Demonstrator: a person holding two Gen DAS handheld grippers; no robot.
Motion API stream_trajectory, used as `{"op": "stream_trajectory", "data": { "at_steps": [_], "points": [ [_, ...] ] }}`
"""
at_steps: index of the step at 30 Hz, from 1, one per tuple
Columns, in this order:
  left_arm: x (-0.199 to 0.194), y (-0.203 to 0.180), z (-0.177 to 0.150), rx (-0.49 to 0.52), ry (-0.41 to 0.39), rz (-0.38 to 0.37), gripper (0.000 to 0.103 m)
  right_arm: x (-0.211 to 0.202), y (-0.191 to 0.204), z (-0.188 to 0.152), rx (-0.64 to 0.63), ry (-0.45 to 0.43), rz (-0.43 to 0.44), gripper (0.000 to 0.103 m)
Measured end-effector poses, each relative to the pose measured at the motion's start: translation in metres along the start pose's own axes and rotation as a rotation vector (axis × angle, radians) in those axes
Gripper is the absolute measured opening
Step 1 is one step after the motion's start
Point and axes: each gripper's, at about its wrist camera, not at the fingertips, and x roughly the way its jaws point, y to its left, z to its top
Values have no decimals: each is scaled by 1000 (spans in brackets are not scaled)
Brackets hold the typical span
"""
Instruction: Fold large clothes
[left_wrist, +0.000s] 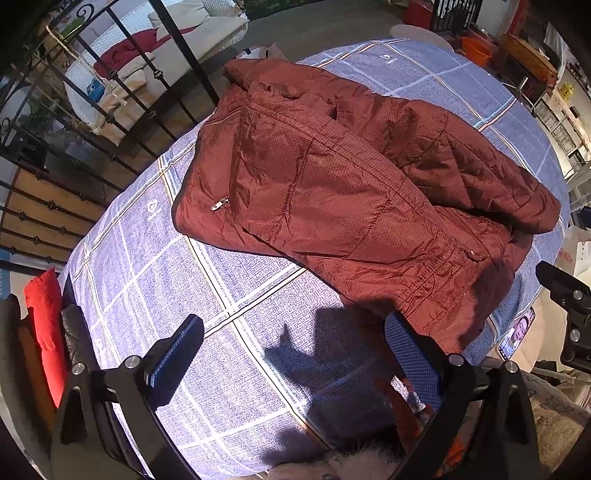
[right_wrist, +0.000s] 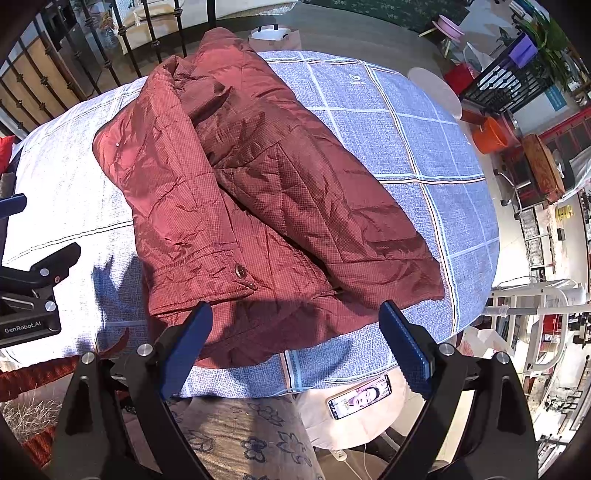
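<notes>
Item: one dark red quilted jacket (left_wrist: 332, 177), which we find lying across the middle of a counter (left_wrist: 229, 295) covered by a blue-grey checked cloth, its sleeves already laid over the body and its hem toward us. Fittings: a metal zip pull (left_wrist: 220, 204) on the left-hand pocket and a snap button (right_wrist: 240, 272) near the hem. Handling, as we judge it: padded and puffy, light for its bulk, entirely limp, with a sheened shell that looks slippery; layers may slide over one another, and trapped air may make folds spring open. Where to take hold: we favour the two hem corners, pinching shell and lining together, and avoiding the button and zip pull. Left hand-held gripper (left_wrist: 291, 358): spread wide, holding nothing, hovering over bare cloth just short of the hem. Right hand-held gripper (right_wrist: 297, 332): also spread and empty, poised above the hem edge, touching nothing that we can make out. Nearby: a smartphone (right_wrist: 360, 400) with a lit screen beyond the counter's near edge, an orange bucket (right_wrist: 493, 136) on the floor well apart, and black iron railings (left_wrist: 122, 122) behind.
</notes>
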Motion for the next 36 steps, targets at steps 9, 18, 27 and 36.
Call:
{"op": "stream_trajectory", "data": {
  "at_steps": [9, 18, 27, 36],
  "points": [
    [0, 0, 0, 1, 1, 0, 97, 1, 0, -1, 1, 0, 0, 90],
    [0, 0, 0, 2, 0, 0, 97, 1, 0, -1, 0, 0, 1, 90],
    [0, 0, 0, 1, 1, 1, 97, 1, 0, 0, 0, 1, 1, 90],
    [0, 0, -1, 4, 3, -2, 97, 2, 0, -5, 2, 2, 1, 90]
  ]
}}
